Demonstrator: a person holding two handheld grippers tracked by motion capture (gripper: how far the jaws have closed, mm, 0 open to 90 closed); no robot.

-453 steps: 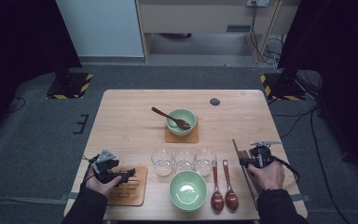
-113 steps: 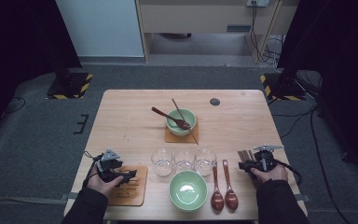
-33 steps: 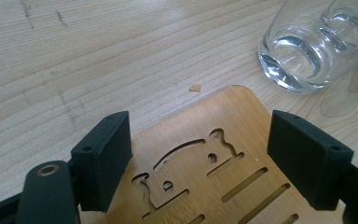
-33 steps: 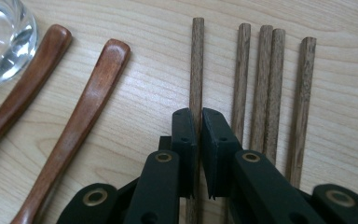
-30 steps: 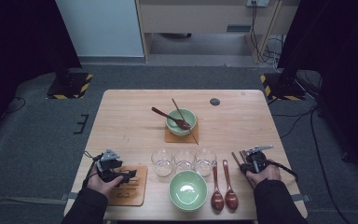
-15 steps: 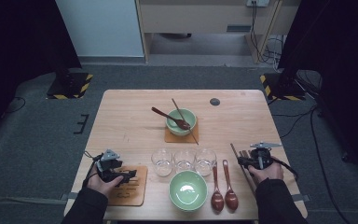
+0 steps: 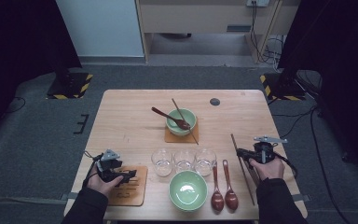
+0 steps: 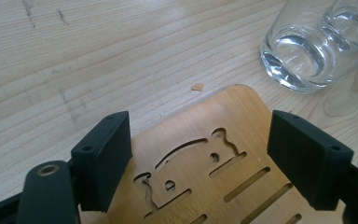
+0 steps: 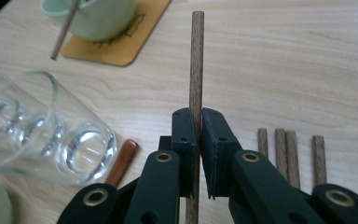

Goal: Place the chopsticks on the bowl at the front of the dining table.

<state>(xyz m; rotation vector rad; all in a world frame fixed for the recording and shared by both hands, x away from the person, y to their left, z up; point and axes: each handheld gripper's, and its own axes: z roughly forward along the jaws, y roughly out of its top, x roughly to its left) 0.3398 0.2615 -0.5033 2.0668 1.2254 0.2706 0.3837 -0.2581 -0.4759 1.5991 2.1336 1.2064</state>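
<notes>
From above, the table (image 7: 121,121) has two green bowls, three glasses (image 7: 183,161) in a row, two spoons (image 7: 223,186) at the near edge and one wooden mat (image 7: 137,189). The far bowl (image 7: 182,122) sits on a coaster and holds a third spoon and one stick. The near bowl (image 7: 188,190) is just in front of the glasses. The right gripper (image 7: 242,155) is clenched on a chopstick (image 7: 242,170) beside the spoons. The left gripper (image 7: 126,176) is over the mat.

In the left gripper view, the jaws stand wide apart over the mat (image 8: 205,154), grasping nothing. One glass (image 8: 307,51) is near and cut off.

In the right gripper view, the jaws pinch the chopstick (image 9: 196,60), which points up. Four more sticks (image 9: 289,156) lie behind, partly hidden. The glasses (image 9: 42,135) look blurry.
</notes>
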